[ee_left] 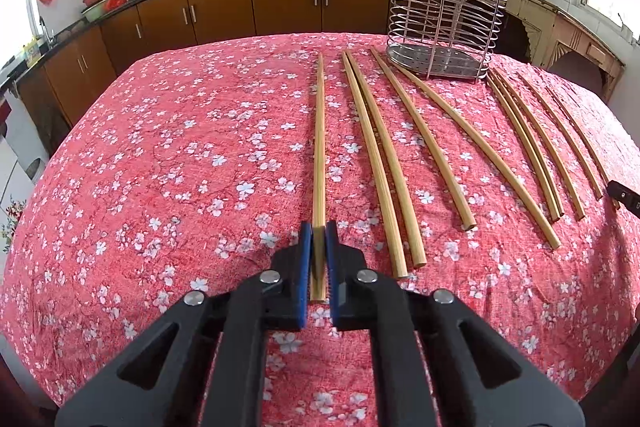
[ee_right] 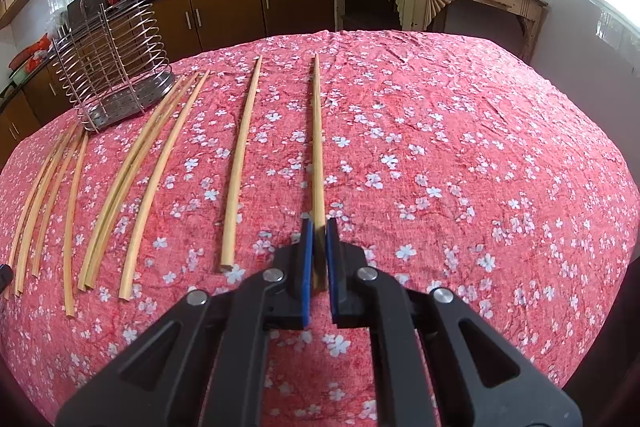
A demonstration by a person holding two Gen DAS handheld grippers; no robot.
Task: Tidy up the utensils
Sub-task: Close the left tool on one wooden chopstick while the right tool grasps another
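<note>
Bamboo is what both tongs hold. The left tongs (ee_left: 319, 227) are closed on the near, thick end of the leftmost chopstick (ee_left: 319, 147), which runs straight ahead of them in line with the fingers. It appears to lie flat on the pink floral tablecloth (ee_left: 160, 167).

To the right of those tongs lie four loose sticks: a touching pair (ee_left: 370, 155), then two singles (ee_left: 420, 147) fanning apart. All run lengthwise the same way, thick ends nearest.

The wire utensil holder (ee_left: 444, 27) stands upright ahead and to the right of the left tongs, past the far tips of those singles. For the right tongs (ee_right: 319, 225) it stands ahead and well to the left. Which hand is nearer to it I cannot tell.

Left of the right tongs lie four more loose sticks. The right tongs are clamped on the rightmost chopstick (ee_right: 318, 147), also pointing directly ahead along the fingers.

The count is ten chopsticks as best I can make out, two gripped and eight loose, and one holder. My judgement is that each stick must swing from flat to upright before it drops into the holder.
</note>
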